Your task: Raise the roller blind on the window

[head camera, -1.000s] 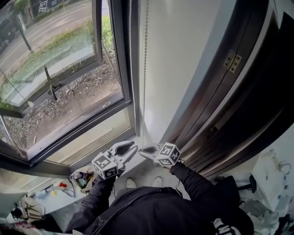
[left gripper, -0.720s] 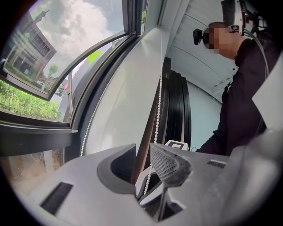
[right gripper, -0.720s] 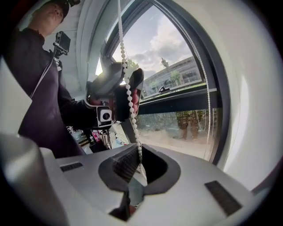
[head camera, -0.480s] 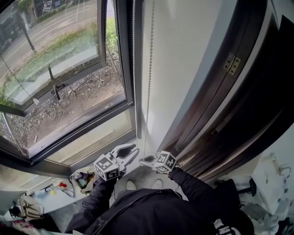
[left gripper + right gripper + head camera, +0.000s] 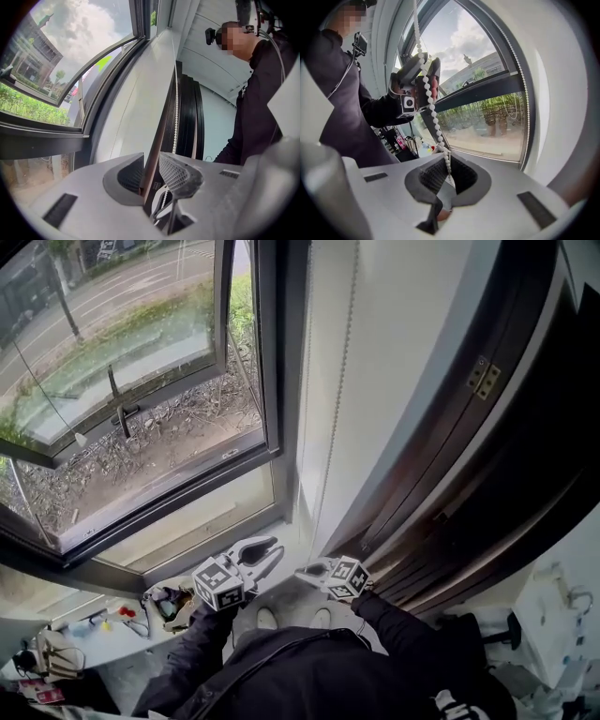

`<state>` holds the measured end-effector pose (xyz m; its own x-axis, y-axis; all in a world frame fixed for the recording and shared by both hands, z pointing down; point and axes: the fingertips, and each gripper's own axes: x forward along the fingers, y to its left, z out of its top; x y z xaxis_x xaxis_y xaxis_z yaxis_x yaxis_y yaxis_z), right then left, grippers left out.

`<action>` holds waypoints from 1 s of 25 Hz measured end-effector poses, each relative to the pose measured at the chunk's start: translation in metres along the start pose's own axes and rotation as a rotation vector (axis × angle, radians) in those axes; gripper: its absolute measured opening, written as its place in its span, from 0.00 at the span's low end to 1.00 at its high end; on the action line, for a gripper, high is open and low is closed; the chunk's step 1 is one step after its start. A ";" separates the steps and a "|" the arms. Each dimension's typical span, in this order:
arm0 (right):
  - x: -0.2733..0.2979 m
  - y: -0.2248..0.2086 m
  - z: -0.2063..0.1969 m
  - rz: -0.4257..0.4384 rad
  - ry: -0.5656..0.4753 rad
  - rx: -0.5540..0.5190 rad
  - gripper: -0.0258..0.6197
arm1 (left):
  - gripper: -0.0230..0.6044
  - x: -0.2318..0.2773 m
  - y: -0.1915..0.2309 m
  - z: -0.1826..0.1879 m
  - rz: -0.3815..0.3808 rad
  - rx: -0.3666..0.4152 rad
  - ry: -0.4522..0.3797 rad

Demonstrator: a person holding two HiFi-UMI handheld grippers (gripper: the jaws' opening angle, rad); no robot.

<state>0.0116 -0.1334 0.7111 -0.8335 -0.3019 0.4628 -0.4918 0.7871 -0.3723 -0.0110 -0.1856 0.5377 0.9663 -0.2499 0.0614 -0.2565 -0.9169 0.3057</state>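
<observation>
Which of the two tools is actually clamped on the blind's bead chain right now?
The right tool: its jaws are shut on the bead chain, which runs up from them. The left tool has its jaws apart, gripping nothing.

A white desk [image 5: 127, 641] at lower left carries small coloured clutter [image 5: 120, 614], too small to identify.
</observation>
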 end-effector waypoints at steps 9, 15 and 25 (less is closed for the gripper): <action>-0.005 0.010 0.021 -0.072 -0.101 -0.072 0.18 | 0.18 -0.013 0.003 -0.006 0.038 0.004 -0.006; -0.024 -0.011 0.059 -0.204 -0.204 -0.079 0.57 | 0.18 -0.015 0.008 -0.002 0.069 0.010 -0.024; -0.044 -0.041 0.083 -0.367 -0.242 -0.102 0.76 | 0.18 -0.016 0.014 0.004 0.099 0.019 -0.048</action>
<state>0.0482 -0.1969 0.6395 -0.6495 -0.6783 0.3437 -0.7485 0.6499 -0.1318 -0.0305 -0.1960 0.5370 0.9343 -0.3538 0.0444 -0.3515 -0.8926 0.2824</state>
